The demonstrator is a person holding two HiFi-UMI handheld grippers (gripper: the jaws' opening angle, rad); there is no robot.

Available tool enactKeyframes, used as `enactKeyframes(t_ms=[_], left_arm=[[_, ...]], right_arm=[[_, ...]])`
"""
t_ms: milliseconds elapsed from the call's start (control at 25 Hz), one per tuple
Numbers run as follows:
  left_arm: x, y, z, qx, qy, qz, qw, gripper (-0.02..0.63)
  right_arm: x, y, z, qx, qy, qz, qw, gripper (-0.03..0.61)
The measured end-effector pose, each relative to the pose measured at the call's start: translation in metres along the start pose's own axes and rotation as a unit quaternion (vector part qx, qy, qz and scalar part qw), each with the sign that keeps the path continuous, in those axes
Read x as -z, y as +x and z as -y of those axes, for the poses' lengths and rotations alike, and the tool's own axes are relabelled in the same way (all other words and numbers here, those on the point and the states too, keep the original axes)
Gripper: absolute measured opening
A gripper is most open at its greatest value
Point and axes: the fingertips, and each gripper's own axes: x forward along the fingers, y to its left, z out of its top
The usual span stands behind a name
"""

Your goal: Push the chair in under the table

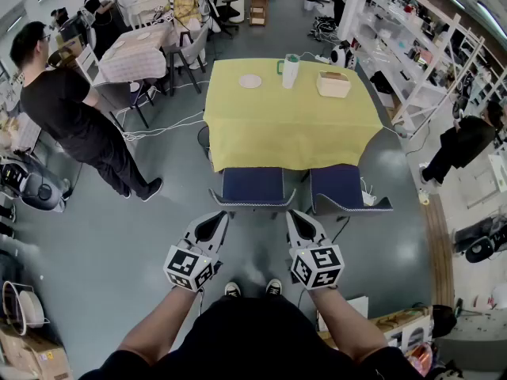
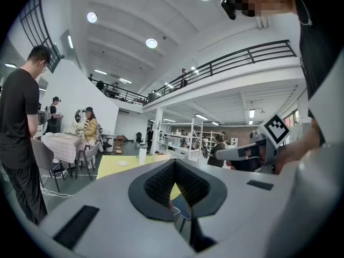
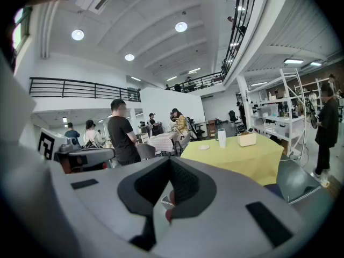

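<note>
Chairs, blue, two: left chair [image 1: 252, 187] and right chair [image 1: 342, 187], at near edge of bench [image 1: 293, 129], seats partly under its yellow cloth. Left tool [image 1: 218, 218], right tool [image 1: 295, 217]: each pressed together, pinching nothing, just near of left chair's back; contact unclear. Plate [image 1: 250, 81], cup [image 1: 290, 71], box [image 1: 333, 84] on far side of bench.

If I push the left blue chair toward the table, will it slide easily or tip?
Probably it slides: the left blue chair stands on a smooth grey floor and looks light, with a slim grey frame. Pushed high on its backrest it might tip forward; a low push seems safer.
</note>
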Motion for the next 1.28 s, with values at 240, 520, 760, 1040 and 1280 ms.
enactKeyframes(t_ms=[240, 520, 760, 1040, 1280], left_arm=[[0.000, 0.001, 0.000, 0.005, 0.000, -0.003, 1.0000, 0.008], [0.005, -0.006, -0.021, -0.001, -0.004, -0.007, 1.0000, 0.008], [0.011, -0.019, -0.035, 0.000, -0.013, -0.013, 0.9998, 0.008], [0.015, -0.032, -0.050, 0.016, -0.023, -0.012, 0.9995, 0.008], [0.021, -0.041, -0.061, 0.026, -0.029, -0.016, 0.9991, 0.008]], right_arm=[[-0.001, 0.003, 0.002, -0.001, 0.006, -0.001, 1.000, 0.012], [0.010, 0.013, -0.005, 0.008, 0.018, -0.008, 1.000, 0.012], [0.026, 0.015, -0.009, 0.027, 0.033, -0.028, 0.999, 0.012], [0.034, 0.018, -0.017, 0.052, 0.039, -0.041, 0.997, 0.012], [0.041, 0.017, -0.027, 0.066, 0.042, -0.048, 0.996, 0.012]])
